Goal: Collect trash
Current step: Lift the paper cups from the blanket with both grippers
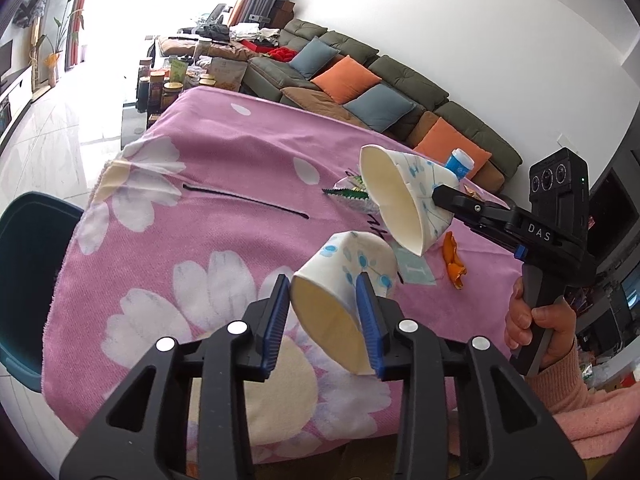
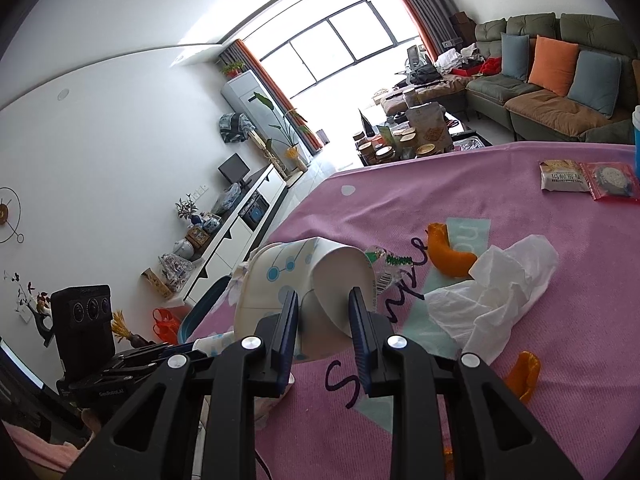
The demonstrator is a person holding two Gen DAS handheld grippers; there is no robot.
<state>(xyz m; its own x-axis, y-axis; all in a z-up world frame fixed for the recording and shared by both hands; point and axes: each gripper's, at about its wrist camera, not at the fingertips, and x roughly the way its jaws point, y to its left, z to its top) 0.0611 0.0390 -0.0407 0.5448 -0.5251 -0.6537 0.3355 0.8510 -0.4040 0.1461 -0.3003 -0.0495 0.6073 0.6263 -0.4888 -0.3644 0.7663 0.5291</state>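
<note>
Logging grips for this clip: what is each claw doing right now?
Left claw: open, paper cup loose between its fingers.
Right claw: closed on the other paper cup.

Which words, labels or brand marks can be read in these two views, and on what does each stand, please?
"DAS": side of the right gripper.
"GenRobot.AI": body of the left gripper, faint.
"Smile", likely: purple script on the pink tablecloth.
Snack packet print and wrapper barcode digits: too small to read.

Two paper cups [image 1: 344, 280] [image 1: 404, 196]; two orange peel pieces [image 2: 448, 254] [image 2: 522, 376]; one crumpled tissue [image 2: 500, 292]; two snack packets [image 2: 562, 176] [image 2: 614, 180]; one green-white wrapper [image 2: 386, 264].
</note>
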